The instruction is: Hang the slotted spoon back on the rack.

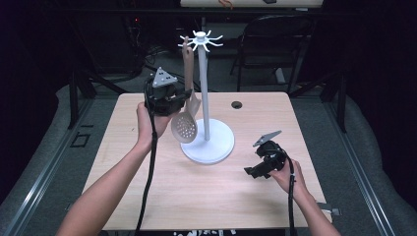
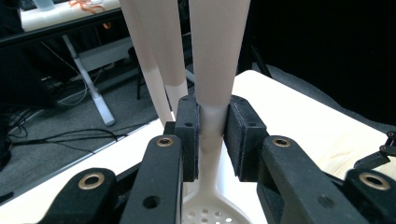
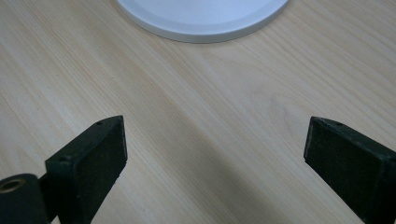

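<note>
From above, the left gripper (image 1: 178, 96) is clamped on the handle of a beige slotted spoon (image 1: 185, 125) that hangs nearly upright, bowl down, its top at a hook of the white stand (image 1: 204, 103), while the right gripper (image 1: 255, 169) rests low with bare table (image 1: 196, 196) ahead of its jaws. In the left gripper view the jaws pinch the spoon's (image 2: 212, 84) handle, its top cut off and its bowl partly hidden below them. In the right gripper view the jaws gape wide over bare wood, holding nothing, the stand's base (image 3: 205, 16) just beyond them.
</note>
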Tool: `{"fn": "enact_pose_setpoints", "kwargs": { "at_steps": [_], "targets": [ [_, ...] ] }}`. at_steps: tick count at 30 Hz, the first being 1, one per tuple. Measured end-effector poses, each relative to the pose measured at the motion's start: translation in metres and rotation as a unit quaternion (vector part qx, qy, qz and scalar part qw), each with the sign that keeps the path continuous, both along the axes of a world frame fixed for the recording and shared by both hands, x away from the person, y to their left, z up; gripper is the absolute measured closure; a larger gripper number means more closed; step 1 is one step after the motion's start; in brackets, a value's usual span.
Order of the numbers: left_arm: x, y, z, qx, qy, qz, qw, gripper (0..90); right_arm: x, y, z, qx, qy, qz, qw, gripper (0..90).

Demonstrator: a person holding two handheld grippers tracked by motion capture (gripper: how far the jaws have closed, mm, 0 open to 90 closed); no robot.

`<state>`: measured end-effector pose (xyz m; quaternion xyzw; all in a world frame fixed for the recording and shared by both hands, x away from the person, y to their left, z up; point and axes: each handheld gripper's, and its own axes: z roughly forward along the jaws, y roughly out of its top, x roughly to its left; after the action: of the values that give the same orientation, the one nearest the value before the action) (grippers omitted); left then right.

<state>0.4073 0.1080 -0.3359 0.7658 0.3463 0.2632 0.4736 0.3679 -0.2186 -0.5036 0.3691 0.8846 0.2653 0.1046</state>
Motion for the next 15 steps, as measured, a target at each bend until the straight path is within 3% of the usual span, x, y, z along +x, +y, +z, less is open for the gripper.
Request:
{"fn": "enact_pose_setpoints", "kwargs": {
  "at_steps": [4, 15],
  "targets": [
    [0.0027, -0.0022, -0.002, 0.006, 0.0, -0.001, 1.0, 75.7, 0.0001, -0.0002, -0.0001, -0.002, 0.0, 0.0, 1.0, 5.7],
    [0.0078, -0.0064, -0.0067, -0.008, -0.004, -0.003, 1.0, 75.1, 0.0003, 0.0002, -0.0004, -0.001, 0.0, 0.0, 1.0, 5.7]
  ]
}}
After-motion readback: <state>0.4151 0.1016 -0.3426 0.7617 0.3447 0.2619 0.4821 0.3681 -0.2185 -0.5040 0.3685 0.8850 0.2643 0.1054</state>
